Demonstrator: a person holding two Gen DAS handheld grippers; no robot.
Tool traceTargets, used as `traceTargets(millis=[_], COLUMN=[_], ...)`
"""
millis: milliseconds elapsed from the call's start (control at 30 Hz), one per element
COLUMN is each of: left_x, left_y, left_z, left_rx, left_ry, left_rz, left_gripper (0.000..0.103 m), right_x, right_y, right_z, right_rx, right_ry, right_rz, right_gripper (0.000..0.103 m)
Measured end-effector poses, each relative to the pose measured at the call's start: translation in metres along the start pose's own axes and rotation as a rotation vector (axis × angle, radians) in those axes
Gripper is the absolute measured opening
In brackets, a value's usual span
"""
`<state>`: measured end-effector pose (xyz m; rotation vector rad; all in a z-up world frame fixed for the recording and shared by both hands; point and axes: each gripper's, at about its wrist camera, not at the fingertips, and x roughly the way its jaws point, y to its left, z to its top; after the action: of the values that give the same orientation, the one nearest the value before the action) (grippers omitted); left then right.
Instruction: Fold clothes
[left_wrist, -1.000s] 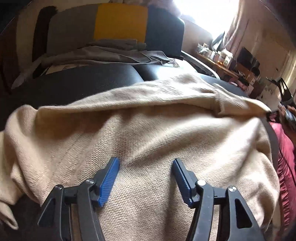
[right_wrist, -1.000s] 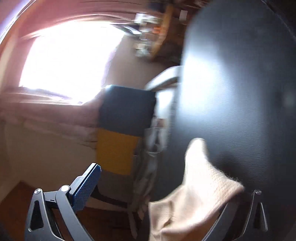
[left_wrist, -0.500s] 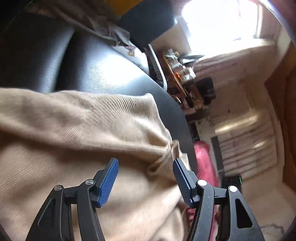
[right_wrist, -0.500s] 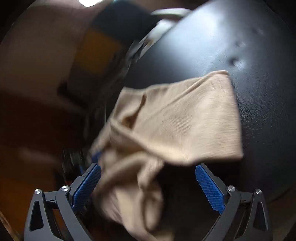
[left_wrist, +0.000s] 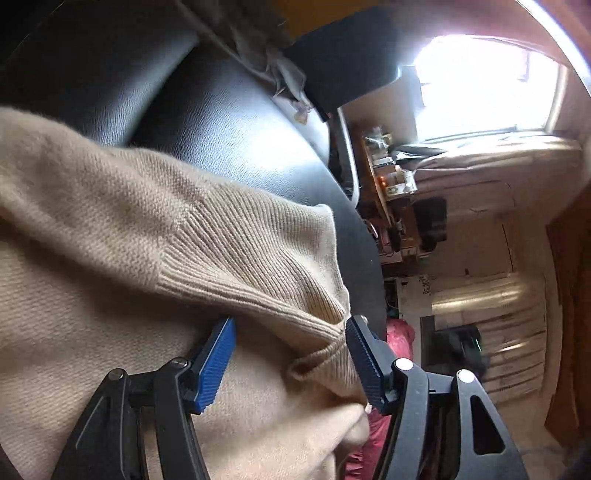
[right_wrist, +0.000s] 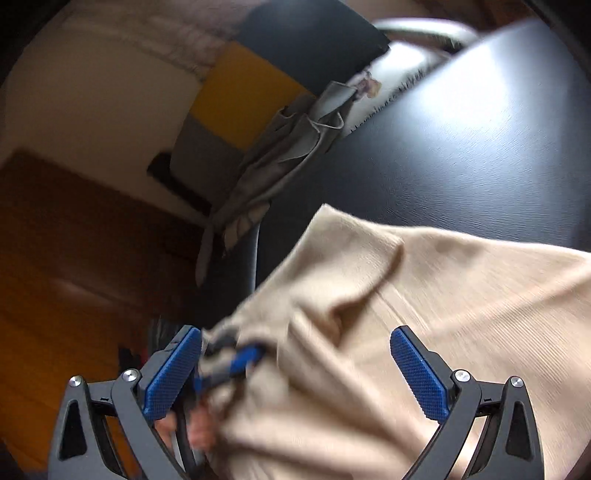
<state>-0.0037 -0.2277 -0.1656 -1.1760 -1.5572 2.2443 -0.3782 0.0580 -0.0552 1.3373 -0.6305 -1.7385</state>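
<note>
Left wrist view: the left gripper (left_wrist: 290, 349) is seen at the bottom centre with its jaws spread, nothing clamped; a ribbed hem fold of the beige sweater (left_wrist: 147, 236) lies between the blue pads (left_wrist: 218, 363). The sweater fills the lower left of the frame, spread over a black leather seat (left_wrist: 236, 122). A grey garment (left_wrist: 266, 55) is draped at the top centre. A cluttered shelf (left_wrist: 388, 177) and a bright window (left_wrist: 480, 81) are seen at the upper right.

Right wrist view: the right gripper (right_wrist: 295, 365) is held at the bottom, jaws released, above the sweater (right_wrist: 424, 280) in the lower right; the view is blurred. The other gripper's blue tip (right_wrist: 243, 360) is seen at the lower left, against the cloth. A yellow, grey and dark cushion (right_wrist: 243, 99) is noted at the top centre.
</note>
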Motion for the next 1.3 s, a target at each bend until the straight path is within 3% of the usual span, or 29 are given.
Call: traceTargets(millis=[133,267,367,400,433,567,633,700,800,867,933,1000,1133,1300], left_x=[0.015,0.022,0.032,0.033,0.032,0.02,0.015,0.001,-0.037,-0.066,-0.09,-0.11,-0.13,-0.111], left_y=[0.001,-0.005,-0.002,0.0,0.002,0.002,0.0,-0.003,-0.007,-0.008,-0.006,-0.005,-0.002,0.005], left_z=[0.01,0.022,0.032,0.034,0.037,0.048,0.054,0.067,0.107,0.132,0.155,0.167,0.154,0.124], left_rx=[-0.033,-0.03,-0.05,-0.064,-0.071,-0.014,0.013,0.051,0.054,0.062,0.071,0.08,0.147,0.27], left_ry=[0.036,-0.025,-0.022,-0.017,-0.019,-0.043,-0.051,-0.092,-0.221,-0.321,-0.399,-0.434,-0.413,-0.343], left_rz=[0.002,-0.024,-0.058,-0.07,-0.08,-0.097,-0.093,-0.097,-0.114,-0.028,0.101,0.195,0.235,0.335], left_gripper=[0.063,0.061,0.042,0.026,0.016,0.013,0.011,0.01,0.01,0.012,0.019,0.019,0.025,0.025], right_x=[0.035,0.048,0.057,0.061,0.065,0.097,0.112,0.121,0.125,0.125,0.123,0.121,0.123,0.152], right_y=[-0.018,-0.02,-0.016,-0.009,-0.002,0.026,0.038,0.048,0.076,0.093,0.105,0.115,0.129,0.118], right_z=[0.011,0.01,0.013,0.013,0.014,0.016,0.019,0.027,0.058,0.08,0.099,0.109,0.09,0.052], right_rx=[0.119,0.136,0.139,0.124,0.101,0.039,0.025,0.049,0.051,0.046,0.049,0.044,-0.085,-0.205], right_ry=[0.036,0.039,0.064,0.091,0.119,0.297,0.318,0.289,0.15,0.052,-0.033,-0.06,-0.004,0.153], right_rz=[0.006,0.015,-0.001,-0.036,-0.064,-0.078,-0.071,0.035,0.254,0.34,0.347,0.314,0.178,0.071], right_gripper=[0.103,0.103,0.103,0.103,0.103,0.103,0.103,0.103,0.103,0.103,0.103,0.103,0.103,0.103])
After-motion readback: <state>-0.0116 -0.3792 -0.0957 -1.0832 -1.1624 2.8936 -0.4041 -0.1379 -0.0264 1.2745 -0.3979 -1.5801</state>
